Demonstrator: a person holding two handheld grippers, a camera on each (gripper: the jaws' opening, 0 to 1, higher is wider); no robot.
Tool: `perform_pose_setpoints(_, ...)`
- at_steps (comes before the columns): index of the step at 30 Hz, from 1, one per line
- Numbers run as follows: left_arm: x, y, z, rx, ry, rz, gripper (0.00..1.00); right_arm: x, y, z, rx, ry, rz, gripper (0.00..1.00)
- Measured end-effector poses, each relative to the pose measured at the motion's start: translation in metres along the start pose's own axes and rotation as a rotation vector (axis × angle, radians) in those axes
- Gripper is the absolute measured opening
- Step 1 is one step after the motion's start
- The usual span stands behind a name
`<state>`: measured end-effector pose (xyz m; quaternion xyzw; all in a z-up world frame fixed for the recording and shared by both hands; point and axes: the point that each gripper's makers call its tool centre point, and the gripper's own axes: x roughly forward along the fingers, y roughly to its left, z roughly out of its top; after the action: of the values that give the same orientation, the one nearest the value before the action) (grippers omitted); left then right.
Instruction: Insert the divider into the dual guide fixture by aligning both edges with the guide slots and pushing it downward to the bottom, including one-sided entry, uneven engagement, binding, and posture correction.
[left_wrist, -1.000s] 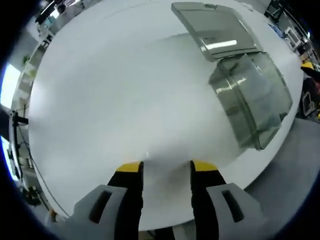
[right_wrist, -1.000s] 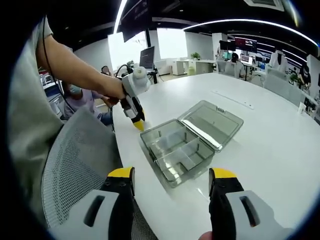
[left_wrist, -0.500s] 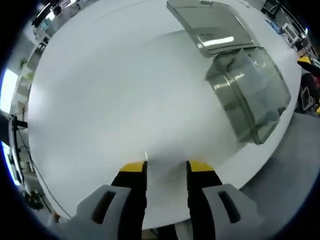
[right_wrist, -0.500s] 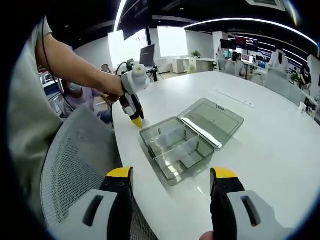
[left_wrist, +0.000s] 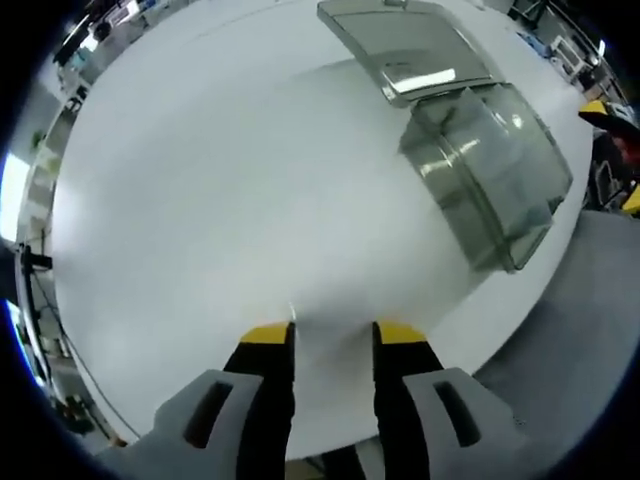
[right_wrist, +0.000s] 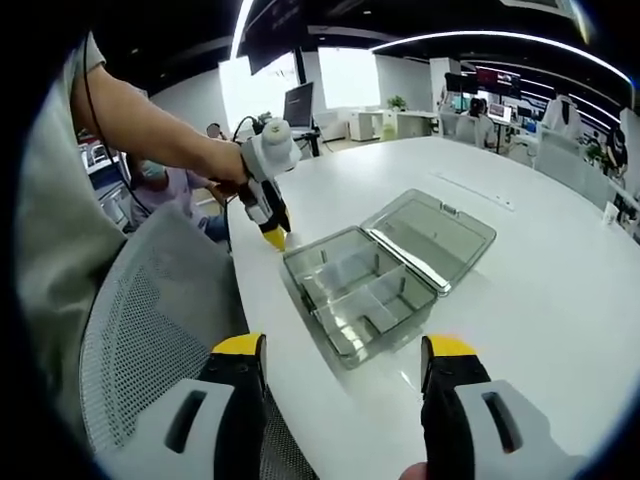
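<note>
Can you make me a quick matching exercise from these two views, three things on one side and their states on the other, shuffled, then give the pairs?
Things:
1. lid of the clear box
2. right gripper
3. left gripper

States:
A. jaws wide apart, nothing between them
B. folded back, lying flat on the white table
C. jaws near each other, tips down at the table

Pairs: 1-B, 2-A, 3-C

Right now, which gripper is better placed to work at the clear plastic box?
Probably left: the left gripper sits tip-down on the white table beside the clear plastic box; the right gripper hangs back, jaws wide.
</note>
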<state>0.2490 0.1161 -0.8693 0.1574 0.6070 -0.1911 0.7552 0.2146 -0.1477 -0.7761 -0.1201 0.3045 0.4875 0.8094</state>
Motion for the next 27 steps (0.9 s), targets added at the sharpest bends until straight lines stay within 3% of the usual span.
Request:
perform_pose_setpoints(11,-0.0004,-0.0009,-0.0012,0.000,0.008,-0.011,0.28,0.0011,-0.0005,0.0008,-0.003,0.003,0.005,0.59)
perform_pose_setpoints(27,-0.0011,-0.0019,-0.0062,0.030,0.120,-0.019,0.28,0.0014,-0.0006,0.0022,0.001,-0.003,0.004,0.59)
